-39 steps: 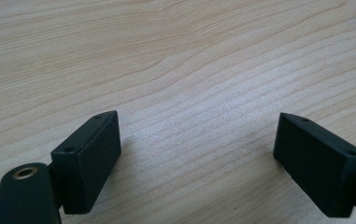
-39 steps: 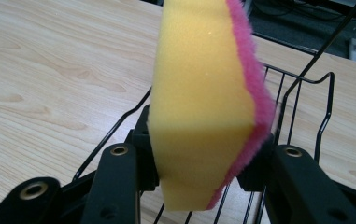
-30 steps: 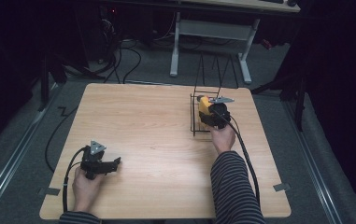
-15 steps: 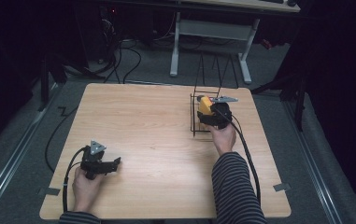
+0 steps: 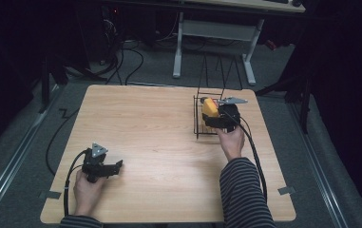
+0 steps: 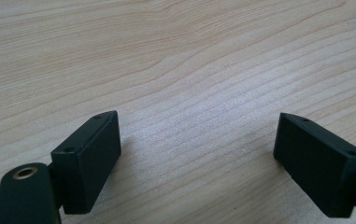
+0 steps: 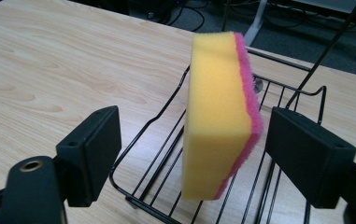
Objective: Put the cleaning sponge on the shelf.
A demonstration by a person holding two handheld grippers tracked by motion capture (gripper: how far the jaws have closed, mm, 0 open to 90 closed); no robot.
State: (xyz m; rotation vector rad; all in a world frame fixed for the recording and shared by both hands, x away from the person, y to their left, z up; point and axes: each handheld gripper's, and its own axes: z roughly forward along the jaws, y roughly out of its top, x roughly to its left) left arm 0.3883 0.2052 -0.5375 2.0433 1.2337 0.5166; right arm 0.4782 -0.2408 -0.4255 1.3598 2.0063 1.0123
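A yellow sponge [image 7: 217, 121] with a pink scouring side stands on its edge in a black wire rack [image 7: 159, 116] at the table's right side. My right gripper [image 7: 194, 135] straddles it. Its jaws have just been opening and now stand wide, with the sponge between them and a small gap on each side. In the high view the sponge [image 5: 210, 107] sits in the rack [image 5: 198, 118], with the right gripper [image 5: 213, 118] just in front of it. My left gripper [image 5: 118, 166] rests open on the wood near the front left corner, with nothing between its fingers [image 6: 89, 158].
The wooden table [image 5: 145, 128] is bare between the two hands. The rack's tall wire handles [image 5: 221, 71] rise behind the sponge. A desk frame and cables stand on the floor beyond the far edge.
The right gripper has let go of the sponge and lifted slightly. The sponge stays on edge in the rack. The left hand has not moved.
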